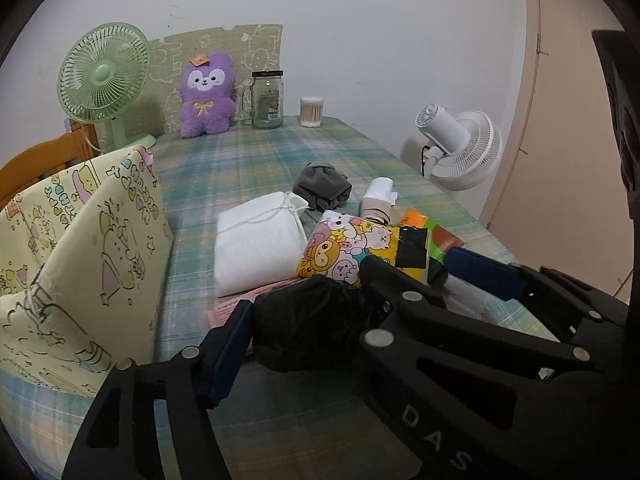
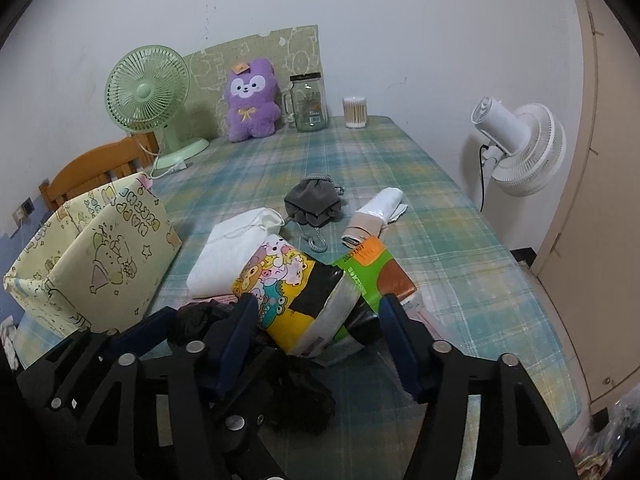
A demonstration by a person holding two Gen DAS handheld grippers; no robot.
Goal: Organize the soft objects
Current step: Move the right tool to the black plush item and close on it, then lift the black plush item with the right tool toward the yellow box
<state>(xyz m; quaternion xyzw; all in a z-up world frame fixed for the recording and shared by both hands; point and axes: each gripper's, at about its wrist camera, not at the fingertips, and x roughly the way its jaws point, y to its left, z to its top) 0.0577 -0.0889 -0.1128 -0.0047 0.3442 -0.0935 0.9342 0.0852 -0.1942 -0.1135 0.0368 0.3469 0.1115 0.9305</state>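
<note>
A black crumpled cloth sits between the fingers of my left gripper, which is shut on it near the table's front; part of it shows in the right wrist view. My right gripper is open around a cartoon-print tissue pack, its fingers on both sides, apart from it. The pack also shows in the left wrist view. A white drawstring pouch, a grey drawstring pouch and a rolled white cloth lie behind. A yellow cartoon fabric bin stands at left.
A purple plush, a glass jar, a cotton swab tub and a green fan stand at the back. A white fan stands off the table's right edge. A green-orange packet lies under the tissue pack.
</note>
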